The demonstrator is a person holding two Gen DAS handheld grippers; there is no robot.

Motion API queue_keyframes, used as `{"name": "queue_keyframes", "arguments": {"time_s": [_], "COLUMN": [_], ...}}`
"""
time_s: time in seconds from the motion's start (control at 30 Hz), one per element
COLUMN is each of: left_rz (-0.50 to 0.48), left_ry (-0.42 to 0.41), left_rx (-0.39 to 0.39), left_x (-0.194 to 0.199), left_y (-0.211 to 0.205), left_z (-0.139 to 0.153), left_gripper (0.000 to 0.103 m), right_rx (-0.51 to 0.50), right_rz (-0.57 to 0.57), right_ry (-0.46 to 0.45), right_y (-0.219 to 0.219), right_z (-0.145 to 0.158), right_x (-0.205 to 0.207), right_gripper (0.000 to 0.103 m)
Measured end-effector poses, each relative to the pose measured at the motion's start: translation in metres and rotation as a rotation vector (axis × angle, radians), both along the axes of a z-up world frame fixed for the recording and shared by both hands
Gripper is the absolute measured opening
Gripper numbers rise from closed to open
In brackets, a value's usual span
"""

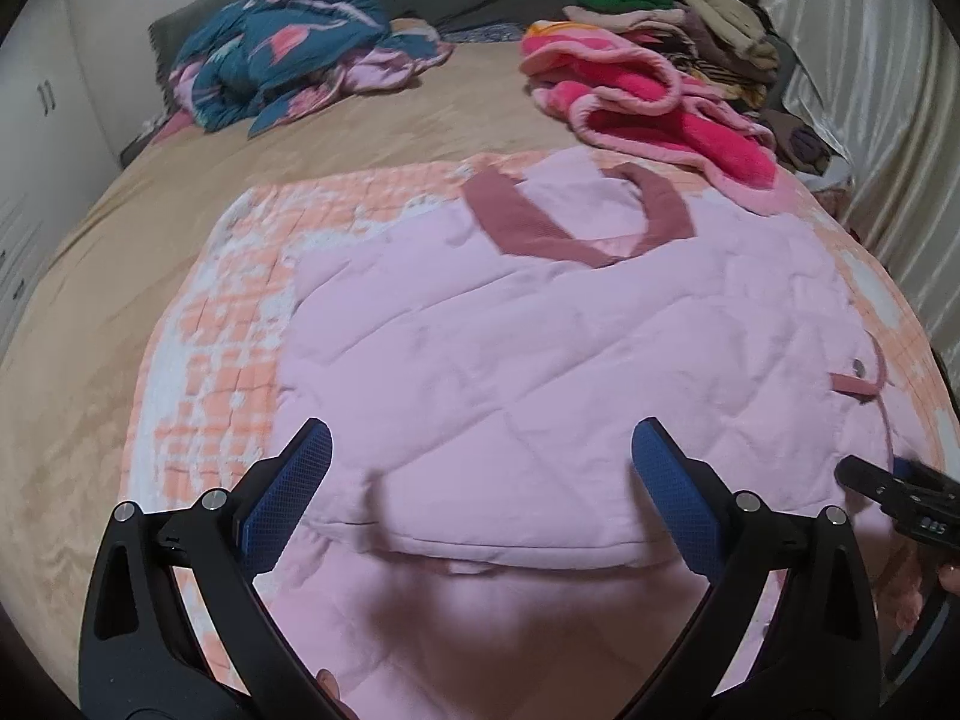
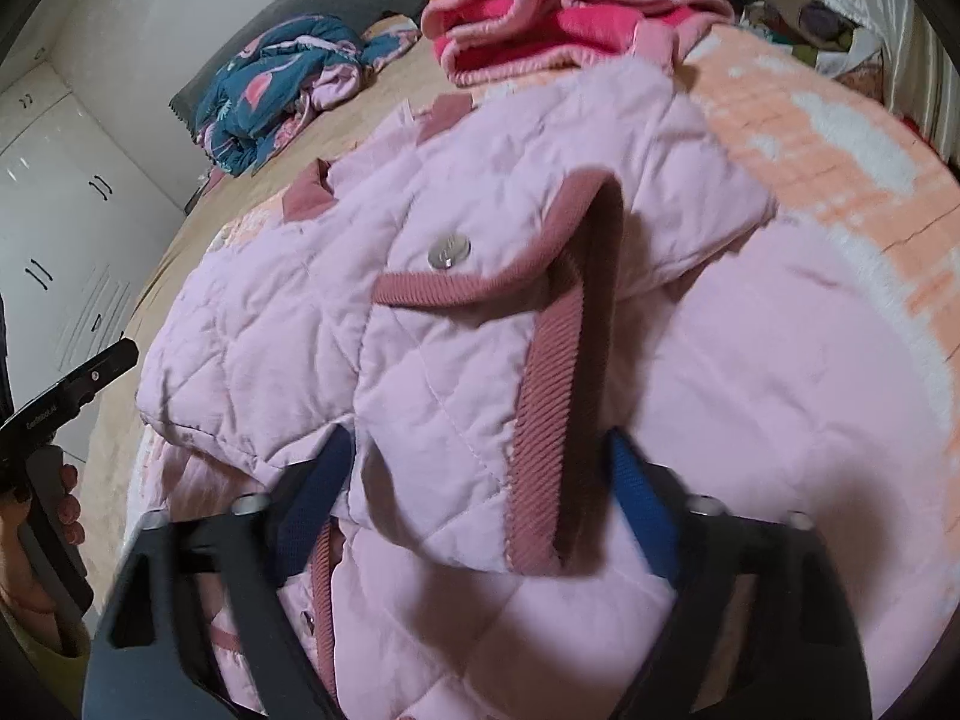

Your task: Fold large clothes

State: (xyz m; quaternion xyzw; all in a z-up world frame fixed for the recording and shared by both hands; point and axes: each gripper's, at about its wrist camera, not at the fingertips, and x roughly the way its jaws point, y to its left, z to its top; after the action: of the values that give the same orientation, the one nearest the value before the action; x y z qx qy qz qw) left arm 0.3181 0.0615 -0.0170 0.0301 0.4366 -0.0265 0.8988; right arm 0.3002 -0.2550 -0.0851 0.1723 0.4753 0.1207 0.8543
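A light pink quilted jacket (image 1: 540,360) with dusty-rose trim lies on an orange-and-white checked blanket (image 1: 216,324) on the bed. Its collar points to the far side. My left gripper (image 1: 480,480) is open, fingers spread over the jacket's near folded edge, holding nothing. The right gripper shows at the right edge of this view (image 1: 888,480). In the right wrist view the jacket (image 2: 456,360) fills the frame, a pocket flap with a metal snap (image 2: 448,252) lifted up. My right gripper (image 2: 480,480) is open, its blue pads either side of the raised jacket edge, partly hidden by cloth.
A blue patterned garment (image 1: 288,54) lies heaped at the far left of the bed. A bright pink fleece (image 1: 648,102) and a stack of folded clothes (image 1: 672,18) sit at the far right. A satin curtain (image 1: 870,120) lines the right side. White cupboards (image 2: 54,228) stand left.
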Motion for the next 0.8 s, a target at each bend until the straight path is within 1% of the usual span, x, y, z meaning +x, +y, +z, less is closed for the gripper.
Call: {"name": "queue_keyframes", "arguments": {"time_s": [0.03,0.07,0.13,0.17,0.23,0.27,0.37,0.47,0.6,0.8], "left_rz": [0.004,0.008,0.014,0.015,0.019,0.02,0.022,0.017,-0.002,-0.028], "left_ry": [0.001,0.003,0.003,0.003,-0.001,-0.004,-0.006,-0.006,-0.006,-0.001], "left_rx": [-0.005,-0.009,-0.01,-0.012,-0.016,-0.018,-0.02,-0.023,-0.002,0.02], "left_x": [0.001,0.001,0.003,0.004,0.006,0.008,0.011,0.016,0.024,0.03], "left_y": [0.003,0.007,0.012,0.014,0.017,0.019,0.019,0.016,0.004,-0.01], "left_z": [-0.001,-0.003,-0.005,-0.005,-0.005,-0.005,-0.006,-0.006,-0.009,-0.015], "left_gripper": [0.094,0.094,0.094,0.094,0.094,0.094,0.094,0.094,0.094,0.094], "right_rx": [0.0,0.021,0.042,0.021,-0.05,-0.082,-0.144,-0.207,-0.244,-0.279], "right_rz": [0.006,0.027,0.058,0.069,0.109,0.126,0.15,0.153,0.147,0.119], "right_ry": [0.001,-0.012,-0.028,-0.046,-0.119,-0.164,-0.265,-0.317,-0.301,-0.225], "right_y": [0.0,0.002,0.003,0.005,0.012,0.014,0.012,0.007,0.0,-0.004], "right_z": [-0.001,0.0,0.005,0.012,0.033,0.049,0.086,0.107,0.103,0.066], "right_x": [0.001,0.002,0.003,0.003,0.003,0.004,0.012,0.028,0.047,0.067], "right_gripper": [0.049,0.028,0.02,0.017,0.016,0.016,0.015,0.015,0.015,0.019]}}
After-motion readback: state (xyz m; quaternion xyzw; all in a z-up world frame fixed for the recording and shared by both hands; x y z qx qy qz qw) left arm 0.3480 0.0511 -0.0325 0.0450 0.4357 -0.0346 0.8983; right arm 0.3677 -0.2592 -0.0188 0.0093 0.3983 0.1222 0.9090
